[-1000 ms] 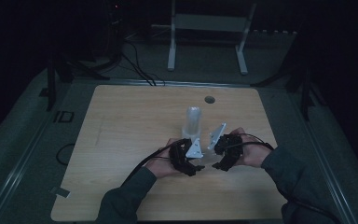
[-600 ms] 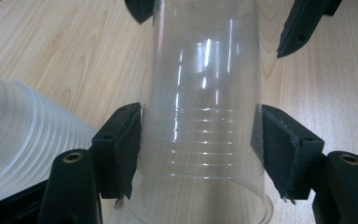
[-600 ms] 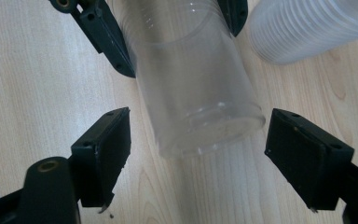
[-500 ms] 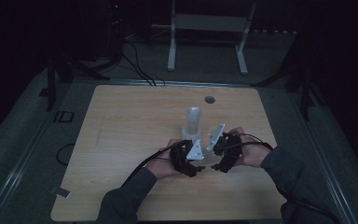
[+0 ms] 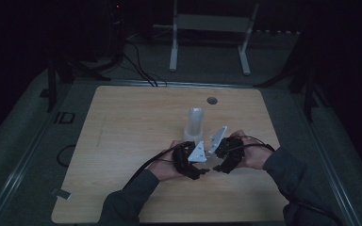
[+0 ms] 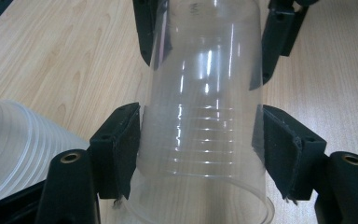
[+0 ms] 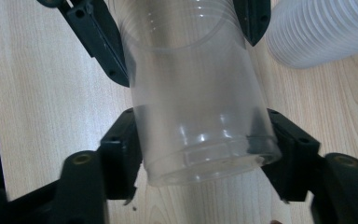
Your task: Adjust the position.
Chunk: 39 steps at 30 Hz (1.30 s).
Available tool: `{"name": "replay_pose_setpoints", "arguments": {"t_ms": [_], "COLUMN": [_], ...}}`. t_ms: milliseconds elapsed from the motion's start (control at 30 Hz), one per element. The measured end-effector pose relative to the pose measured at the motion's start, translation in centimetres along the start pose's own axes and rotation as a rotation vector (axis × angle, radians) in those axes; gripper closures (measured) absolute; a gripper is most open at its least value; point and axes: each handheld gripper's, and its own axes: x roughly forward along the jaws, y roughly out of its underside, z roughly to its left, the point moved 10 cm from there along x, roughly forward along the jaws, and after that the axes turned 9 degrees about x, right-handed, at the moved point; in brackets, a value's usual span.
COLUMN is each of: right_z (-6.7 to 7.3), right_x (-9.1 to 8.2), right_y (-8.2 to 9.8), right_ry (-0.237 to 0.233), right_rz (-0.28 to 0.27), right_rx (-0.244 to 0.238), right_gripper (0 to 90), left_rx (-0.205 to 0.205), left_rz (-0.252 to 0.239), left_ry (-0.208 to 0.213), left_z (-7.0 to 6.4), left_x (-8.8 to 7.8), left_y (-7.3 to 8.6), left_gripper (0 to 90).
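Clear plastic cup (image 6: 205, 130) now sits clamped at both ends: left gripper (image 6: 198, 144) holds its rim end as before, right gripper (image 7: 205, 149) has just closed onto its base.

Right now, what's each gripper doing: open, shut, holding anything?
Left gripper: shut on the clear plastic cup, near its rim.
Right gripper: jaws have just been closing, now shut on the same cup near its base.

The cup stack (image 5: 194, 124) stands upright just beyond the two grippers — the one obstacle near them. The worktop (image 5: 132, 122) lies open to the left, right and far side — a round hole (image 5: 211, 100) sits near its far edge.
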Motion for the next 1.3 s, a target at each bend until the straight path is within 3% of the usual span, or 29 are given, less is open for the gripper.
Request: {"name": "replay_pose_setpoints", "arguments": {"t_ms": [267, 533, 800, 1133, 1300], "right_z": [-0.1, -0.3, -0.7, -1.2, -1.3], "right_x": [-0.1, 0.1, 0.4, 1.1, 1.3], "right_y": [0.3, 0.8, 1.6, 2.7, 2.8], "right_ry": [-0.004, -0.010, 0.009, 0.034, 0.046], "right_rz": [-0.026, -0.065, -0.086, -0.137, -0.187], "right_rx": [0.015, 0.054, 0.099, 0.194, 0.243], "right_gripper": [41.2, 41.3, 41.3, 41.4, 41.3], "left_rx": [-0.031, -0.088, -0.111, -0.165, -0.186], "left_rz": [-0.006, -0.051, -0.075, -0.115, -0.122], "left_ry": [-0.042, -0.060, -0.082, -0.088, -0.099], "left_z": [0.4, 0.9, 1.4, 2.0, 2.3], "left_x": [0.0, -0.6, -1.3, -2.0, -2.2], "left_y": [-0.1, 0.0, 0.2, 0.8, 1.1], "left_gripper": [18.8, 17.7, 17.9, 23.1, 23.7]}}
